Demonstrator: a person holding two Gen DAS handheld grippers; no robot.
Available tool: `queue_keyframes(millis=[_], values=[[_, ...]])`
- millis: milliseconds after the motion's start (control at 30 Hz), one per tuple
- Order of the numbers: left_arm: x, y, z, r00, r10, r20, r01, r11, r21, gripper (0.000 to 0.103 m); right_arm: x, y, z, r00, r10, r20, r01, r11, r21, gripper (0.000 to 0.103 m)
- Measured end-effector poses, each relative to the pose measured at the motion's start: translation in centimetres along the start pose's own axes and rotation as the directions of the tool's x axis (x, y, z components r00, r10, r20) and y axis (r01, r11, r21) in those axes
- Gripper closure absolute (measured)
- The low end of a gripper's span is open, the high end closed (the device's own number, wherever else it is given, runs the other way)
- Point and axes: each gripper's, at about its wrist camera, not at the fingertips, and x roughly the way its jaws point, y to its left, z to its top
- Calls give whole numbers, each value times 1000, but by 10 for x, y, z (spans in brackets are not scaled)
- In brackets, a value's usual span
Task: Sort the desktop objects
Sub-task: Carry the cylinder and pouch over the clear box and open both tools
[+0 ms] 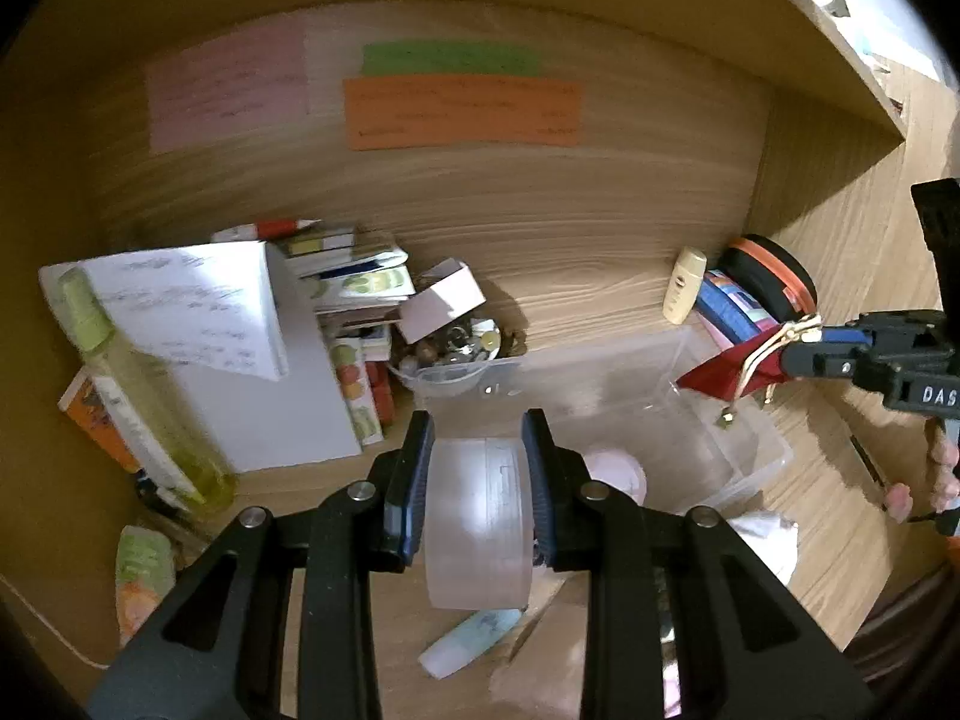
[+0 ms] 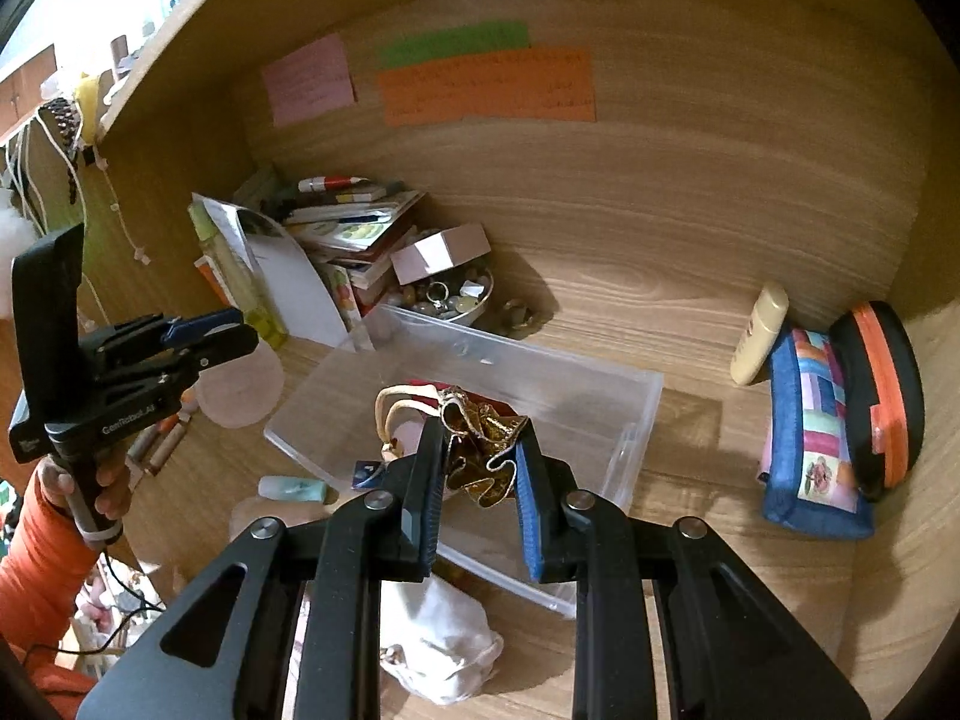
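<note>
Left gripper [image 1: 478,456] clamped on a clear tape roll [image 1: 478,525] held just in front of the clear plastic bin [image 1: 750,456], right gripper [image 2: 480,444] pinching a red-and-gold drawstring pouch [image 2: 480,450] above the bin's interior.

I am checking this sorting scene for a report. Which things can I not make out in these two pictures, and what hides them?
- Writing on the orange note, both views: too small and blurred.
- Inside of the clear plastic box, right wrist view: partly behind the red and gold pouch and the jaws.
- Pale tube, left wrist view: top behind the clear tape roll.
- White cloth bag, right wrist view: part behind the gripper frame.
</note>
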Motion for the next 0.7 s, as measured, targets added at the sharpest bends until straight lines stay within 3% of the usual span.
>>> queue_keyframes(millis=[700], values=[[98,-32,15,989,-17,-144,24,999,47,74,87,-26,-8,992,24,-122,-22,1000,12,84]])
